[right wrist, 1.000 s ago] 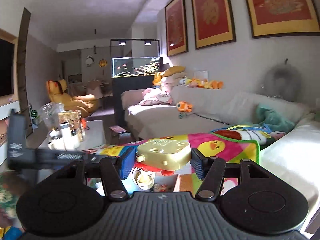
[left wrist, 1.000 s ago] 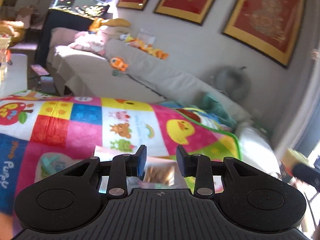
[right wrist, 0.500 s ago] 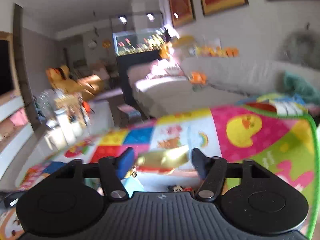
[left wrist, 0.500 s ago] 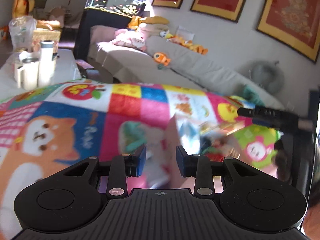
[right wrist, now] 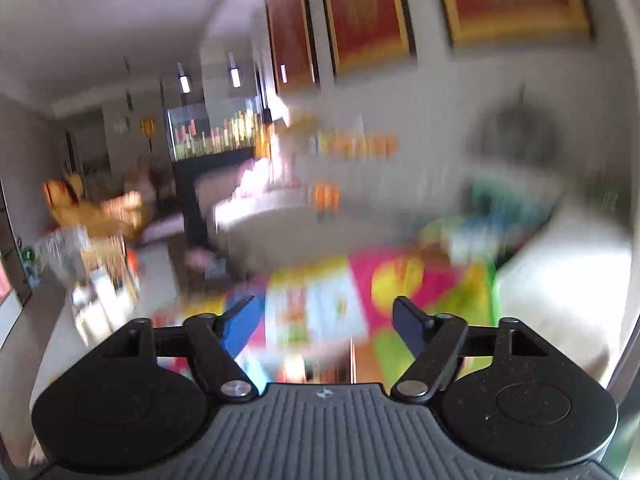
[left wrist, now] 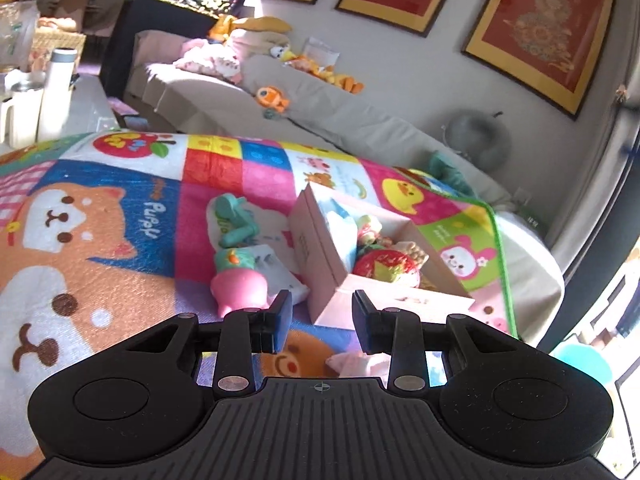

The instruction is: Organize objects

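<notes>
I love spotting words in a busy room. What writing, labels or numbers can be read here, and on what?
"Puppy": white letters on a blue patch of the play mat, beside the cartoon dog.
Green toy: faint marks, too small to read.
Pink box: side print too blurred.
Red framed pictures: gold designs, unreadable.
Right wrist view: all motion-blurred.
</notes>
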Demonstrator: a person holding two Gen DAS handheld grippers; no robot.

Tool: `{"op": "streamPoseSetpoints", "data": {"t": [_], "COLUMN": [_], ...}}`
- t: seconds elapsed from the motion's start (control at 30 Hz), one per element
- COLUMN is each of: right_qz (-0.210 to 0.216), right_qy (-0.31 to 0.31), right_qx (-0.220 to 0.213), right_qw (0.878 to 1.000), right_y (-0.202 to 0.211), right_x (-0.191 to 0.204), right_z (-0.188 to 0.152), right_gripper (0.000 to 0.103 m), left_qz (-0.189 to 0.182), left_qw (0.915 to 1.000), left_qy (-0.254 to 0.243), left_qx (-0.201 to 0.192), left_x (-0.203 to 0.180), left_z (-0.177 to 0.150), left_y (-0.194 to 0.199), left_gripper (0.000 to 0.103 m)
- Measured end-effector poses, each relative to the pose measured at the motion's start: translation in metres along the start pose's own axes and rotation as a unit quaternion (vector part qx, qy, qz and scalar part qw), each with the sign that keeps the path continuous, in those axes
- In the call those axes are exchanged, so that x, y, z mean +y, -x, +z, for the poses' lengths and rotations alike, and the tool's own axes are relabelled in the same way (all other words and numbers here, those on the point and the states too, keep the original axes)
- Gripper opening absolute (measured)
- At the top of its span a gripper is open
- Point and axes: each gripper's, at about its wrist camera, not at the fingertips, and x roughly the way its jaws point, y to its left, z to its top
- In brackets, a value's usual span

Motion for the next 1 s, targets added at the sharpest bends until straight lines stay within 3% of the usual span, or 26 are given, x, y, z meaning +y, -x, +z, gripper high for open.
{"op": "streamPoseSetpoints", "data": {"t": [0.1, 0.17, 0.27, 0.4, 0.5, 0.63, 0.73, 0.87, 1.0], "right_qz": [0.039, 0.054, 0.077, 0.138, 0.158, 0.188, 0.206, 0.201, 0.191], "right_qy": [-0.026, -0.006, 0.050, 0.093, 0.121, 0.128, 0.135, 0.154, 0.159], "right_qx": [-0.053, -0.079, -0.084, -0.021, 0.014, 0.092, 0.137, 0.157, 0.179], "right_qw": [0.997, 0.995, 0.992, 0.986, 0.980, 0.969, 0.959, 0.955, 0.952], "right_y": [0.028, 0.029, 0.008, -0.045, -0.077, -0.106, -0.106, -0.094, -0.096], "right_x": [0.002, 0.007, 0.021, 0.029, 0.033, 0.042, 0.052, 0.059, 0.062], "right_z": [0.051, 0.073, 0.071, 0.006, -0.071, -0.159, -0.200, -0.228, -0.235], "right_gripper": [0.087, 0.092, 0.101, 0.101, 0.101, 0.101, 0.101, 0.101, 0.101], "left_qz": [-0.016, -0.015, 0.026, 0.132, 0.171, 0.182, 0.183, 0.187, 0.185], "left_qw": [0.9996, 0.9988, 0.9980, 0.9907, 0.9851, 0.9822, 0.9812, 0.9811, 0.9816], "left_qy": [-0.018, -0.038, -0.051, -0.033, -0.018, -0.013, -0.028, -0.025, -0.019], "left_qx": [0.012, 0.027, 0.025, -0.006, 0.009, 0.045, 0.055, 0.045, 0.042], "left_x": [-0.018, -0.033, -0.045, -0.031, -0.012, 0.004, 0.006, 0.011, 0.016], "left_z": [-0.002, -0.007, -0.010, 0.001, 0.008, 0.007, 0.005, 0.014, 0.021], "left_y": [-0.006, -0.015, -0.030, -0.042, -0.057, -0.081, -0.095, -0.110, -0.117], "left_gripper": [0.036, 0.036, 0.036, 0.036, 0.036, 0.036, 0.038, 0.040, 0.040]}}
